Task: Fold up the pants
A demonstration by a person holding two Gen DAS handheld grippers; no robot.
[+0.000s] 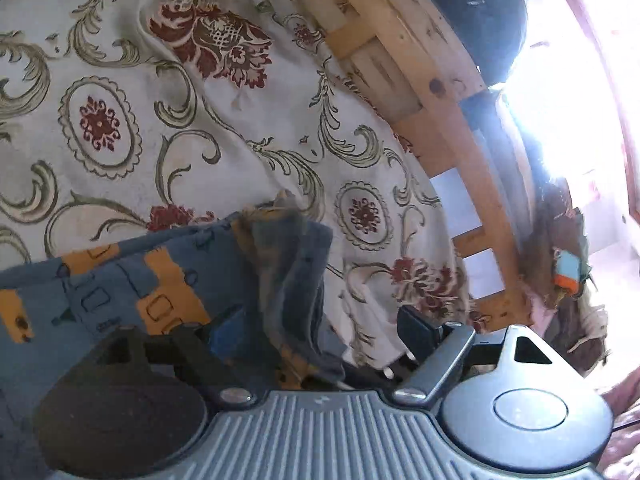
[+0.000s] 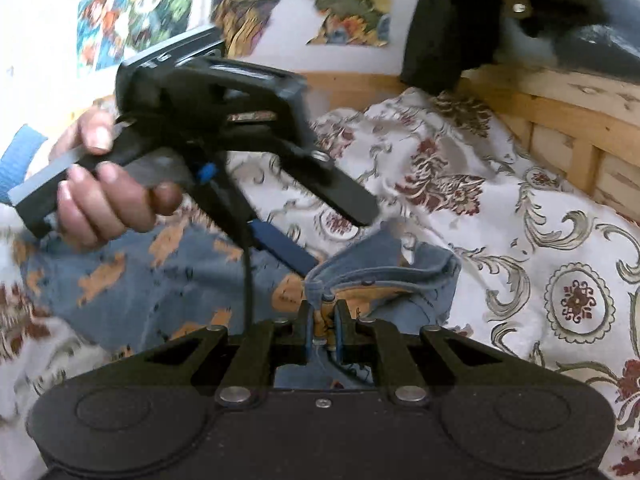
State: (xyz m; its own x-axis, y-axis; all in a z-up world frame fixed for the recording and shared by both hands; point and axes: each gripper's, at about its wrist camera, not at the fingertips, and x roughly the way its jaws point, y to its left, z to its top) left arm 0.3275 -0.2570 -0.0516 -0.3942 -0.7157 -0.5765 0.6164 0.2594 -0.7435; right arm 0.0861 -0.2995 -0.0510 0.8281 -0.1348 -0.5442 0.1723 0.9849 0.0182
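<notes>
Blue pants with orange patches lie spread on a cream floral cover. My right gripper is shut on a bunched edge of the pants, a fold of blue and orange cloth pinched between its pads. A hand holds my left gripper just beyond it, open and blurred above the same end of the pants. In the left wrist view the left gripper stands wide open, and a raised bunch of the pants sits between its fingers without being clamped.
A wooden slatted frame borders the floral cover at the right. A dark bulky object rests on the wooden rail. Bright window light washes out the far right. A colourful printed cloth hangs behind.
</notes>
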